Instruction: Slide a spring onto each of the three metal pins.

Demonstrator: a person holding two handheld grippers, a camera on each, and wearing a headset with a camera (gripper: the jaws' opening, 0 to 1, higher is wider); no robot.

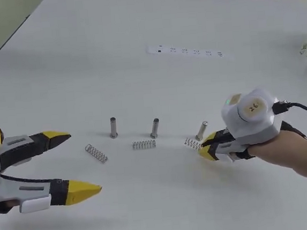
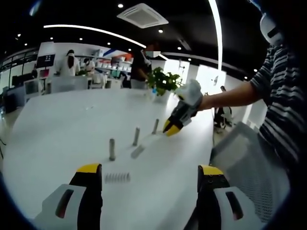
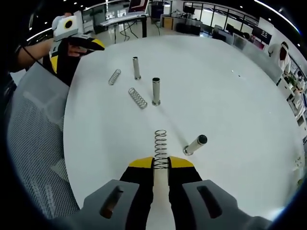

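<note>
1. Progress first: as far as can be judged, nothing's been threaded yet. The left pin [image 1: 113, 127], middle pin [image 1: 154, 128] and right pin [image 1: 202, 130] are lined up bare on the white bench [image 1: 151, 212].
2. The left spring [image 1: 96, 153] and middle spring [image 1: 143, 144] are seen lying flat on the bench. Each is at roughly 7 o'clock of its own pin, near it but not touching.
3. The right spring [image 3: 160, 143] is pinched at its near end by the right gripper [image 3: 161, 165], with the jaws nearly together on it. In the right gripper view, the right pin is found just beside it at about 3 o'clock.
4. The left gripper [image 1: 77, 162] is held out at 9 o'clock of the row. Its jaws are wide apart and nothing is held between them.
5. So all three springs are left to do, and the first one looks to be only just picked up.
6. Labels: no writing can be read. A power strip [image 1: 185, 51] is seen at 12 o'clock of the pins, but any markings are too small to make out.
</note>
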